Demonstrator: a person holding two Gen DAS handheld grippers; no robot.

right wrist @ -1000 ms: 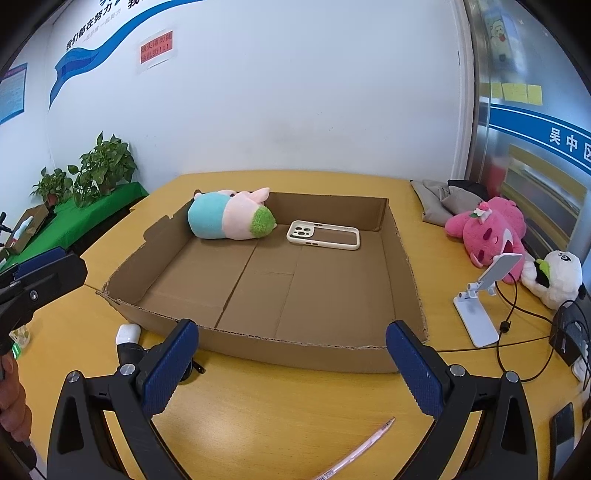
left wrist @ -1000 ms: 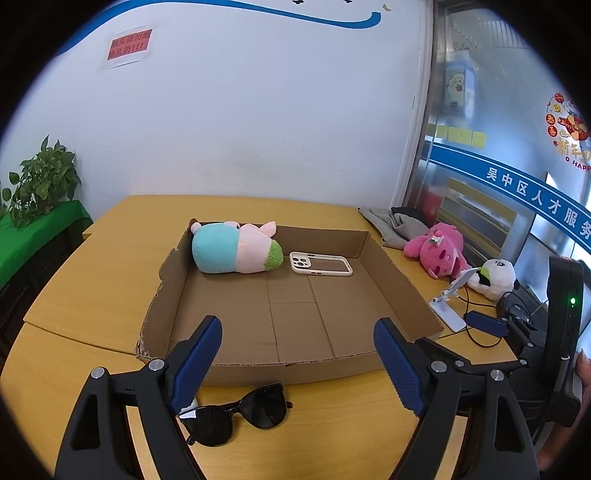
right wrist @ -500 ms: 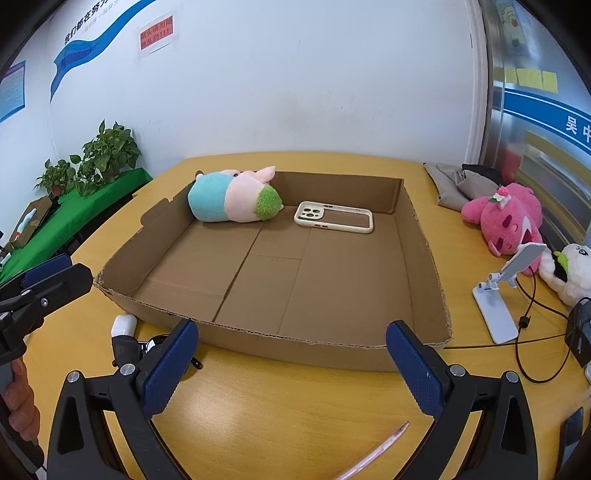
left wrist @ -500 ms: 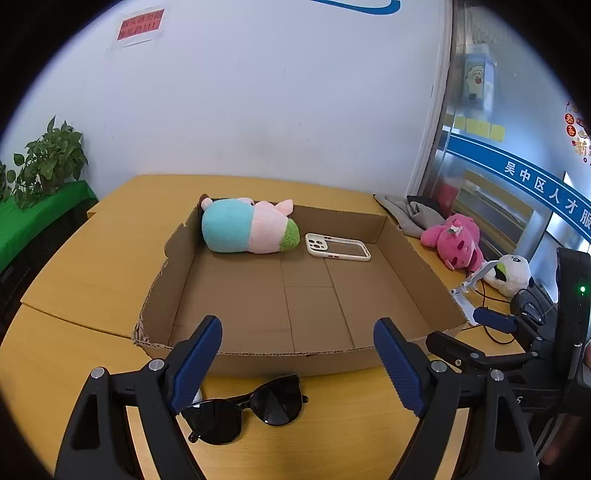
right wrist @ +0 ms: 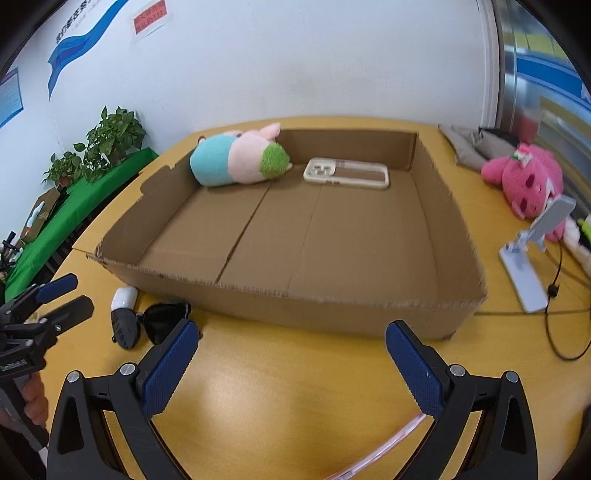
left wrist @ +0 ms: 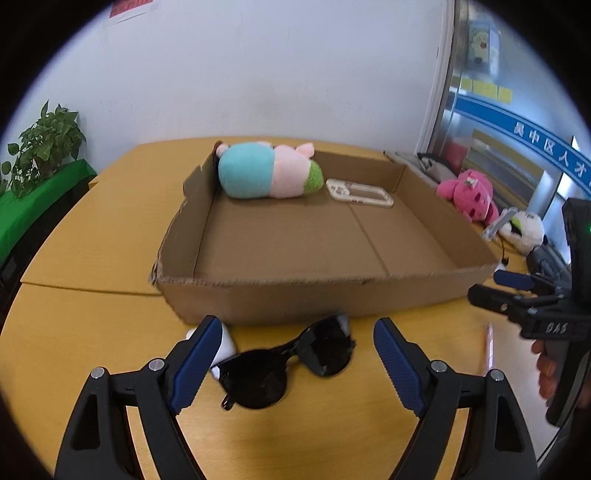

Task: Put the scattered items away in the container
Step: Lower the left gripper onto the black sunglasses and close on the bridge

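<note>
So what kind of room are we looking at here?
Probably an office or public service lobby: a yellow wooden meeting table, a blue signage band with white lettering on a glass partition, and a white wall with a red notice.

Potted plant [right wrist: 110,142] left; phone stand [right wrist: 532,258], cable [right wrist: 565,325] right.

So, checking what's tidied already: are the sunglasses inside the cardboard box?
No, the sunglasses lie on the table outside the cardboard box's near wall.
</note>
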